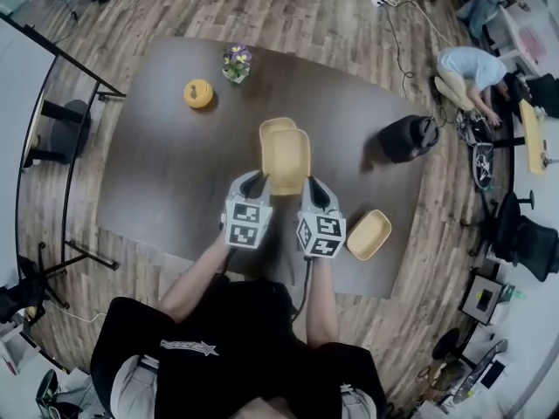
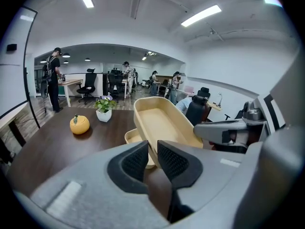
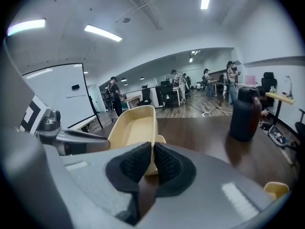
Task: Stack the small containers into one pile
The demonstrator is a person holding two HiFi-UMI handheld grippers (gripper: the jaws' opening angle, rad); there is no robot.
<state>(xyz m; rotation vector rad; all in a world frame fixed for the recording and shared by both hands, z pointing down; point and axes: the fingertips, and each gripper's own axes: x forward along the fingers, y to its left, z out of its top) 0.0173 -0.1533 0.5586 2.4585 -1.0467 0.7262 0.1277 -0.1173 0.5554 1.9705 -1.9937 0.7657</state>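
Observation:
Both grippers hold one tan oblong container (image 1: pixel 286 157) (image 2: pixel 162 123) (image 3: pixel 132 128) by its near rim, lifted over the dark table (image 1: pixel 157 173). My left gripper (image 1: pixel 254 182) (image 2: pixel 153 149) is shut on the rim's left corner. My right gripper (image 1: pixel 311 187) (image 3: pixel 152 154) is shut on the right corner. A second tan container (image 1: pixel 272 128) (image 2: pixel 134 137) rests on the table just beyond and partly under the held one. A third tan container (image 1: pixel 369 235) (image 3: pixel 276 190) lies near the table's front right edge, to the right of my right gripper.
An orange pumpkin-shaped jar (image 1: pixel 199 92) (image 2: pixel 79 124) and a small potted plant (image 1: pixel 236 63) (image 2: pixel 104 109) stand at the far left of the table. A black jug (image 1: pixel 407 138) (image 3: pixel 245 112) stands at the right. A person (image 1: pixel 467 72) crouches on the floor beyond the table's right edge.

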